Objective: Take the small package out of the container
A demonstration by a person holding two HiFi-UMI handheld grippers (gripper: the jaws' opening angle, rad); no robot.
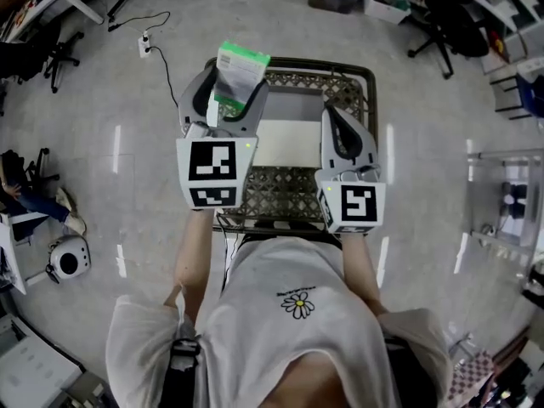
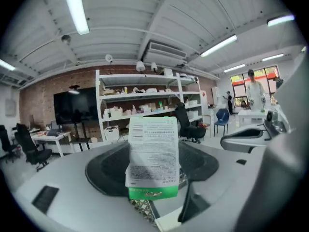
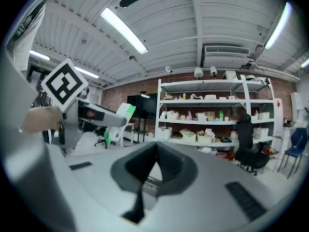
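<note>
The small package [image 1: 240, 73], a white pouch with green edges, is up in the air above the left rim of the wire-mesh container [image 1: 350, 93]. My left gripper [image 1: 228, 102] is shut on its lower part. In the left gripper view the package [image 2: 153, 153] stands upright between the dark pads [image 2: 108, 170], printed side facing the camera. My right gripper [image 1: 337, 116] hovers over the container's right side, shut and holding nothing; its pads [image 3: 170, 170] meet in the right gripper view. A white flat box [image 1: 289, 143] lies inside the container.
The container stands on a shiny grey floor right in front of the person. A power strip with cable [image 1: 144, 42] lies at the far left, office chairs [image 1: 446, 24] at the back, and a glass-topped stand [image 1: 510, 202] at the right. Shelving [image 3: 212, 115] and a distant person [image 2: 254, 92] show beyond.
</note>
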